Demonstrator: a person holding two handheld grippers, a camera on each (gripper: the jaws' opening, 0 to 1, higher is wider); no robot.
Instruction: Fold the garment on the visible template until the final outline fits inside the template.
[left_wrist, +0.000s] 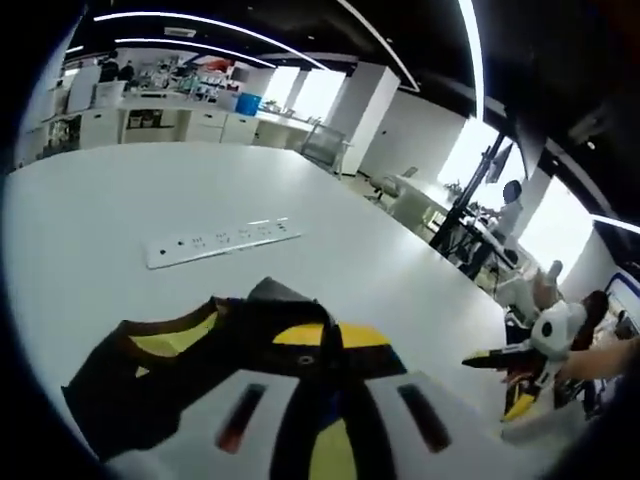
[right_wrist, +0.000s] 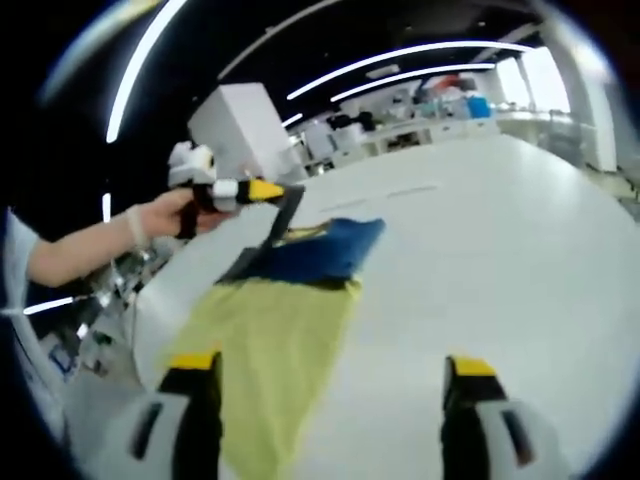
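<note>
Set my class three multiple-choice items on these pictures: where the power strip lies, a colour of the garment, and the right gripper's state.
1. Where is the power strip?
A on the garment
B on the table, beyond the garment
C on the floor

2. What colour is the garment's end nearest the right gripper?
A red
B green
C yellow

3. The right gripper is:
A open
B shut on the garment
C shut on the power strip

Key:
1 B, it lies on bare white table past the cloth.
2 C, the near cloth is yellow.
3 A, its jaws stand wide apart, clamping nothing.
</note>
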